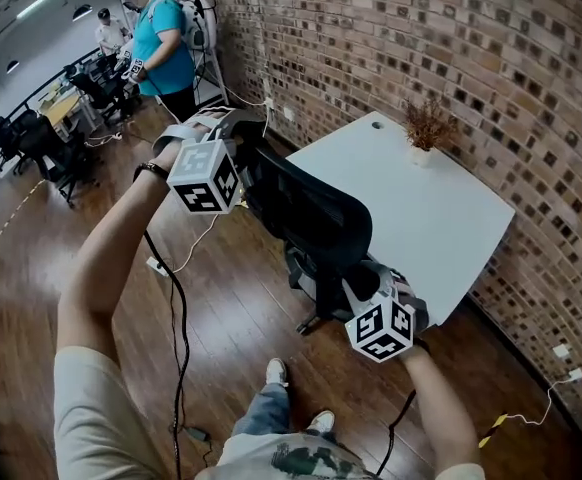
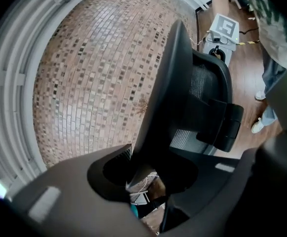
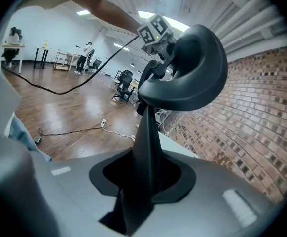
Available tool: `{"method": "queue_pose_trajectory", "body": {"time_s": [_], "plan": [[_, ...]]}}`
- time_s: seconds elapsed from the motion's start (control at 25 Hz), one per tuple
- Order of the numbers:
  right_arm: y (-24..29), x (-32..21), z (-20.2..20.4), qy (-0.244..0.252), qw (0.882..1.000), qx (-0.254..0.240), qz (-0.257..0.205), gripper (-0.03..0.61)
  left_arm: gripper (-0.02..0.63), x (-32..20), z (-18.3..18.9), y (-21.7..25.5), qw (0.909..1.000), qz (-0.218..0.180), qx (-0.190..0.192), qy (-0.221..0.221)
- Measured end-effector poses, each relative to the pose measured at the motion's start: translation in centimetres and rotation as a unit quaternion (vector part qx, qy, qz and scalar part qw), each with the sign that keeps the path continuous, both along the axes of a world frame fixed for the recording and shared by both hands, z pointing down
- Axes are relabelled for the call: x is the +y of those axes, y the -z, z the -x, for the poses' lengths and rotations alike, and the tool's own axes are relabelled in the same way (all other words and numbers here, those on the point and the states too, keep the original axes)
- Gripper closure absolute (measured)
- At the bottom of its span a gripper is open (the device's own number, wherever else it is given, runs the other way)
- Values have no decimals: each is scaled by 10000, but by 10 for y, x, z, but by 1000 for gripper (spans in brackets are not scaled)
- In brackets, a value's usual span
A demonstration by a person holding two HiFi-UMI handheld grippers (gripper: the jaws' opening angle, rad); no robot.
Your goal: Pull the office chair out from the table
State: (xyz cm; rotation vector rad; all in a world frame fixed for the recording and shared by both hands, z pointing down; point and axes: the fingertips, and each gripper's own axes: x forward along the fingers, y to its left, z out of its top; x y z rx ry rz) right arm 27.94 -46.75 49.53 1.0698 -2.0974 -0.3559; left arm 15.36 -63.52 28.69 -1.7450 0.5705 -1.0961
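The office chair is sitting tucked against the near edge of the white table, its back toward the person, spanning the gap between the two tools. The left hand-held gripper is pinching one side rim of the backrest, and its own view is showing that dark rim running down between its jaws. The right hand-held gripper is clamping the opposite rim in the same way.

The chair is probably handling as a fairly heavy load that rolls. Its frame is looking stiff and its mesh panel soft, so the rigid rim is the sensible hold, and both grips are sitting on it. The smooth plastic may be slipping under a sharp tug, and a high grip may be tilting the back, so a steady, even pull is looking wise.

Beyond the hand-held grippers, a small dried plant is standing on the table near the brick wall, well apart from the chair. Below and behind them, a black cable is trailing over the wooden floor, and the person's own shoes are standing in the chair's likely path.
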Motion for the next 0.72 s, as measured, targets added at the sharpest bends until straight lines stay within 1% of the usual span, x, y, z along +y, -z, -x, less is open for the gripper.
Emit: {"method": "queue_pose_trajectory", "body": {"time_s": [0.2, 0.36, 0.6, 0.72], "plan": [[1, 11, 12, 118, 9999, 7, -24, 469, 479, 10, 12, 2, 9998, -67, -60, 168], [1, 26, 28, 143, 9999, 50, -70, 471, 479, 24, 29, 2, 9997, -87, 20, 215], [5, 51, 62, 144, 9999, 41, -75, 471, 474, 46, 60, 7, 9997, -147, 153, 138], [5, 64, 80, 132, 9999, 48, -69, 471, 474, 59, 78, 10, 9994, -198, 284, 66]]}}
